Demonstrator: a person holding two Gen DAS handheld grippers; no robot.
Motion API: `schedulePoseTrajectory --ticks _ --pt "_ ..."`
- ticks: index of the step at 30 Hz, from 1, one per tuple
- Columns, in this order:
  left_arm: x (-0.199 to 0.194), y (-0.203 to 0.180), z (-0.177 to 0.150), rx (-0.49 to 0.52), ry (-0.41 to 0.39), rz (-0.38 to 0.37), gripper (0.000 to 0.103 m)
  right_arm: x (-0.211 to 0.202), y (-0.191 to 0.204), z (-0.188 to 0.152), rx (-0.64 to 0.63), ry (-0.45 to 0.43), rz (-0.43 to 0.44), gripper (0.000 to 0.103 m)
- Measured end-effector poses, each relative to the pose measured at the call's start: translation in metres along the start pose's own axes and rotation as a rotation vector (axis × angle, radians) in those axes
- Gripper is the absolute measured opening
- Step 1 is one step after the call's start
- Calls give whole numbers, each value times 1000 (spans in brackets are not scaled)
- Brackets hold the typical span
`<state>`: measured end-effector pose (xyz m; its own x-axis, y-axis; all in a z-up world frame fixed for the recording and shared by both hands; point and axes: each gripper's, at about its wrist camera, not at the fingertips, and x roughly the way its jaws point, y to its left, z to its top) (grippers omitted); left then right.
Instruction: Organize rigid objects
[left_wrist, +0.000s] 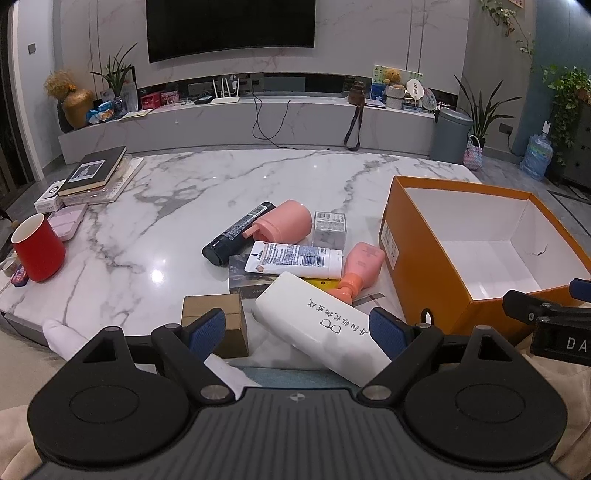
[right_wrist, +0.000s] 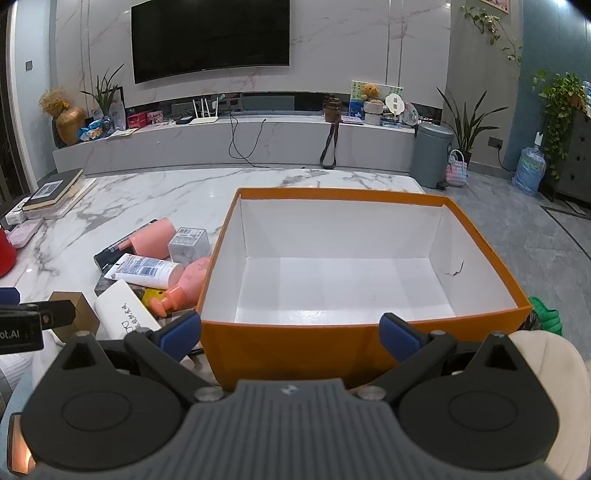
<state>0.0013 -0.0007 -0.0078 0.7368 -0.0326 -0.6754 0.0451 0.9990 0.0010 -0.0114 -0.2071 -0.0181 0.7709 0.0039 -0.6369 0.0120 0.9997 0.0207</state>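
While both tongs, left (left_wrist: 297, 328) and right (right_wrist: 290, 332), are being held apart, the white case (left_wrist: 325, 328) is best being clamped squarely for the box (right_wrist: 369, 206).

The white marble counter (left_wrist: 207, 184) carries grey veins. The rectangular cardboard box (right_wrist: 369, 343) is orange outside and plain white inside. The plastic cup (left_wrist: 37, 251) is red with a white interior. A cylindrical spray can (left_wrist: 236, 232) is black with white print, the round plastic jar (left_wrist: 284, 221) and squat pump bottle (left_wrist: 360, 266) are salmon pink, and the flat squeeze tube (left_wrist: 295, 260) is white with a barcode. Each hand-held gripper has blue textured pads (left_wrist: 205, 332) on black arms.
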Motion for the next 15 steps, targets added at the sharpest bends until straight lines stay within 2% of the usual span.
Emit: schedulePoseTrajectory --ticks 15 --pt "2 -2 -2 4 6 -5 102 1 2 1 -12 1 -2 100"
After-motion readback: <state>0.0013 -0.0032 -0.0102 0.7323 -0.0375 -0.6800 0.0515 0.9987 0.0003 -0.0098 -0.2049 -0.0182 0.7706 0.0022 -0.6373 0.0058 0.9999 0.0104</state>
